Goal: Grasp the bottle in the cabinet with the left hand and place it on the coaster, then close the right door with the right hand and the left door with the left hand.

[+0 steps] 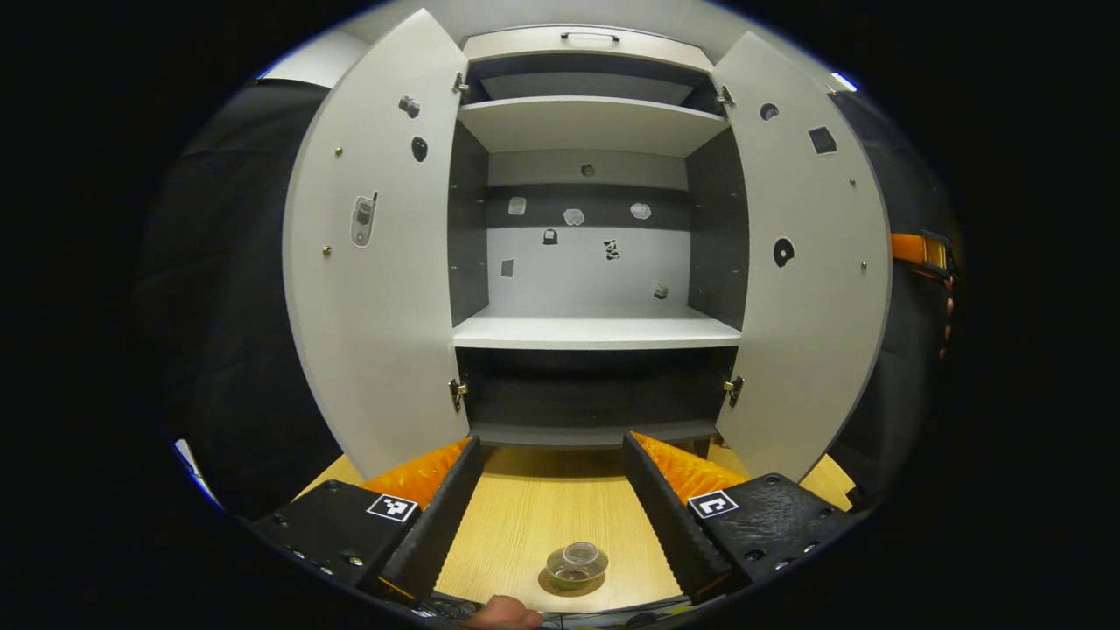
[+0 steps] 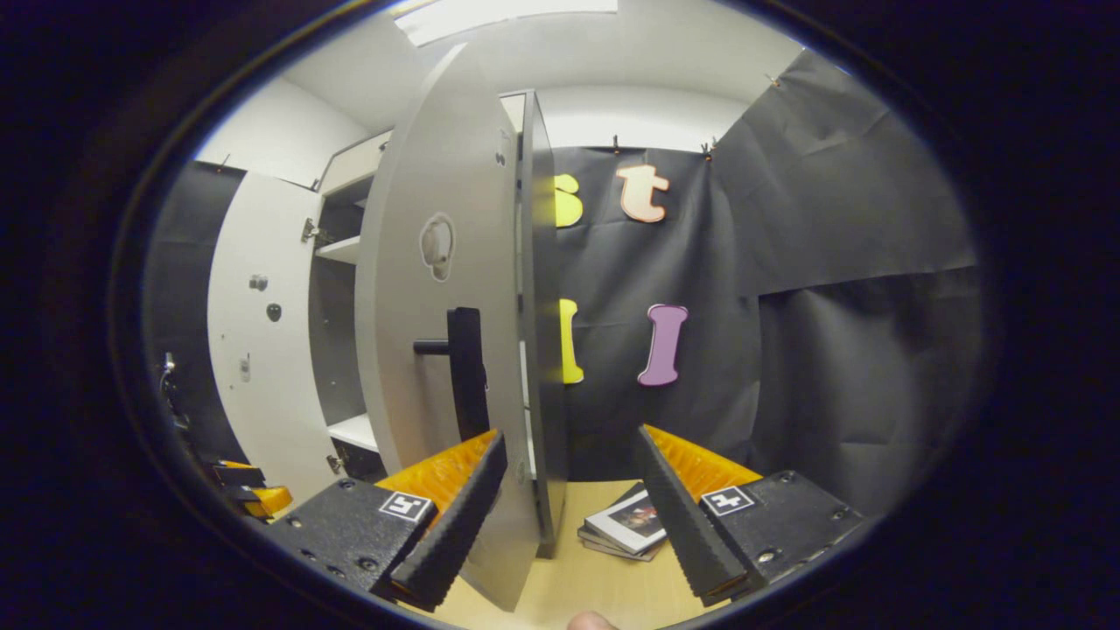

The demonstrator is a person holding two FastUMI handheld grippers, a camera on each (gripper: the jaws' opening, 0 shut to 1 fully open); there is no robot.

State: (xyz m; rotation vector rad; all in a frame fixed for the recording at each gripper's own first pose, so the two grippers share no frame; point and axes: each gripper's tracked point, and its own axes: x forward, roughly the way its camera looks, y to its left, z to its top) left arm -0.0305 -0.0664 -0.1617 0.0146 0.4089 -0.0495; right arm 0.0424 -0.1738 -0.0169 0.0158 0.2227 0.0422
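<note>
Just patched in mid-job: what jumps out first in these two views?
In the left gripper view, the cabinet stands wide open, both doors swung out and its middle shelf bare. Low on the wooden table, between the open left tool fingers, the bottle sits on the coaster. In the right gripper view, the open right tool faces the edge of the right door, beside its dark handle.

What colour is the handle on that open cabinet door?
Black handle, clearest in the right gripper view.
</note>
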